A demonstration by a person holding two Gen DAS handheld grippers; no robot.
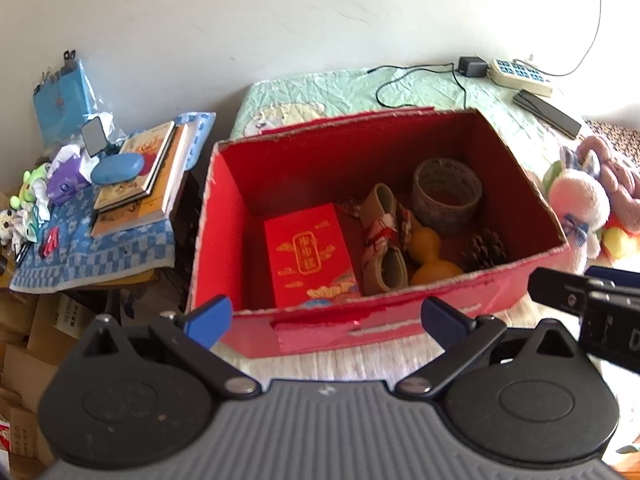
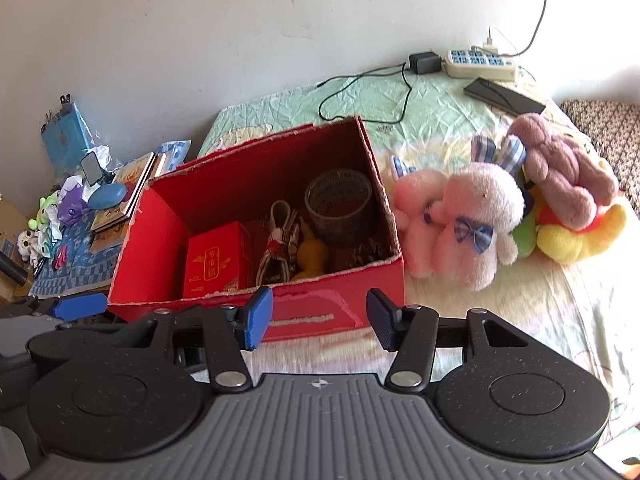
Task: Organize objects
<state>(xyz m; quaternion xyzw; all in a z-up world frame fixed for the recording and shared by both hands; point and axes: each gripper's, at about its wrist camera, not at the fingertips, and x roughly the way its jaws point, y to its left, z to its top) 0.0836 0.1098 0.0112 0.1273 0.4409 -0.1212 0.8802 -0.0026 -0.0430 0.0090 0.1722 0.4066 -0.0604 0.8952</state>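
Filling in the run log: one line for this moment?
left gripper open | right gripper open | both empty, before red box | plush toys outside box

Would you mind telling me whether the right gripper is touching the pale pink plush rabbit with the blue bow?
Apart. In the right wrist view the right gripper is open and empty, with bare bedsheet between it and the pale pink plush rabbit.

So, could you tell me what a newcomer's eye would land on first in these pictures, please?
The open red cardboard box on the bed dominates both views, holding a red packet, a tape roll, a yellow gourd and a pinecone. Right of it lies a heap of plush toys. Both grippers' fingers hover open and empty before the box.
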